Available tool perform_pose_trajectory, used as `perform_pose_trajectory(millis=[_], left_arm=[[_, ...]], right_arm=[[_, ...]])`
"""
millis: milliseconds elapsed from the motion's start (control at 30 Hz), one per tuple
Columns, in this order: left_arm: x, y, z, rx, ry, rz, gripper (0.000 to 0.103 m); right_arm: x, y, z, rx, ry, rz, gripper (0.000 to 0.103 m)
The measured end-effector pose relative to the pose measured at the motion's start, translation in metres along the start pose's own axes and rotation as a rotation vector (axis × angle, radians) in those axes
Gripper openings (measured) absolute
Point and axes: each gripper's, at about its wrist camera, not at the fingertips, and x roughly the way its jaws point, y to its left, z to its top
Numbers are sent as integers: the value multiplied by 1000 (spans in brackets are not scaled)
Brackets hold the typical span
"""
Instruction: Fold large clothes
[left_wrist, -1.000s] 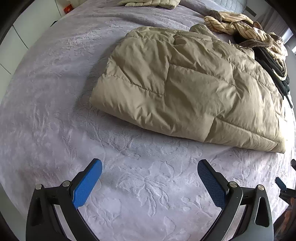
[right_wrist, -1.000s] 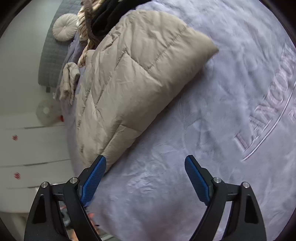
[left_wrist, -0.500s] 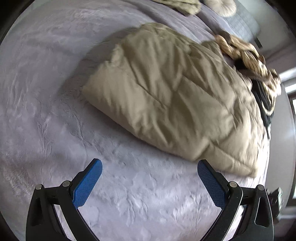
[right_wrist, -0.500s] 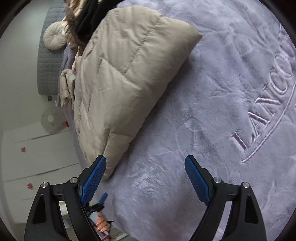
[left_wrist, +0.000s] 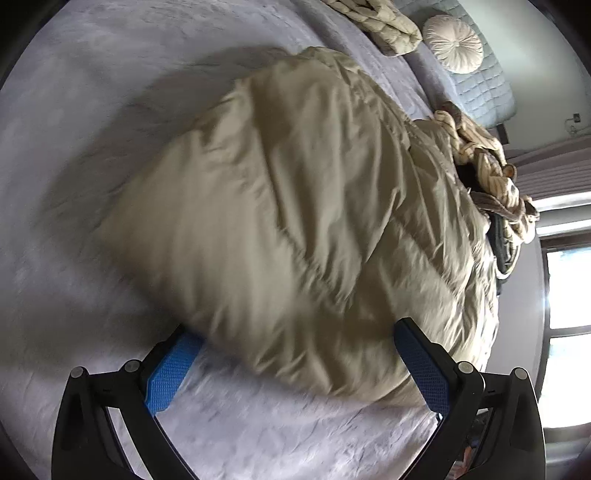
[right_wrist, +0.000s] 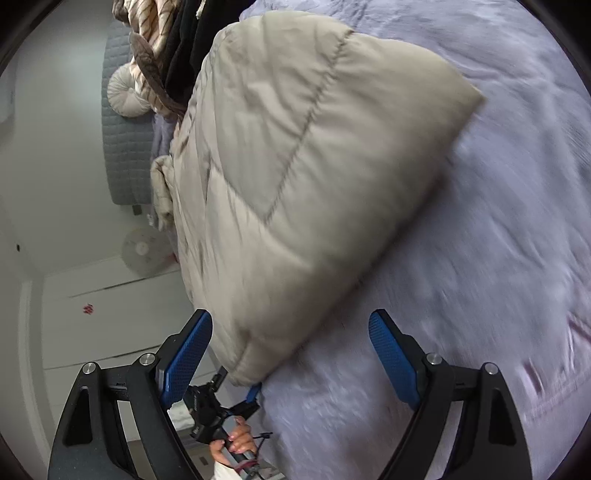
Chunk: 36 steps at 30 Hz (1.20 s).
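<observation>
In the left wrist view the left gripper stood with its blue pads spread wide, filling the bottom of the frame, and the near edge of the folded beige puffer jacket lay between them; whether either pad touched the fabric could not be told through the blur. From there the jacket spread up and to the right across the middle of the frame on the lavender bed cover. Beyond it, at the right edge, lay a heap of striped and dark clothes, and in the upper right a round cream cushion rested against the grey headboard. In the right wrist view the right gripper was likewise wide apart at the bottom of the frame, with the jacket's lower corner hanging between its pads, nearer the left one. The jacket rose from there to the upper centre, and the bed cover filled the right side. Below the corner, at bottom centre, the left gripper and the hand holding it showed.
</observation>
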Motion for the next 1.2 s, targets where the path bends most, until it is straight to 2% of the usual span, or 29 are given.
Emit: perform_pose_trajectory(millis=[200,433,500,567,600,667,700,800,1000,1200], left_arm=[[20,-4,19,-17,-20,-34,103],[32,-5,29,-55,-65,-26,102],[33,-11,30,-44,-80,-11,74],[31,-15,31,-41,-70,-49,36],[28,-16,31,-33,-71,-66,30],[19,-23,31,3,-84,-65,20],[15,-28,30,23,-90,-66,19],[2,-39,30,61,-103,-68,17],[-34,-54,19,121,-123,-73,16],[-56,-53,-4,155,-88,-69,16]], right_arm=[[18,0,26,14,-15,99,89],[45,1,46,20,-7,122,89],[44,1,45,34,-4,119,89],[42,3,44,42,-4,115,85],[41,4,43,45,-2,110,82],[39,4,40,56,5,101,56],[37,5,40,63,6,110,45],[30,16,35,29,-5,117,30],[10,43,21,-57,-4,138,25],[-13,49,-2,-99,18,117,24]])
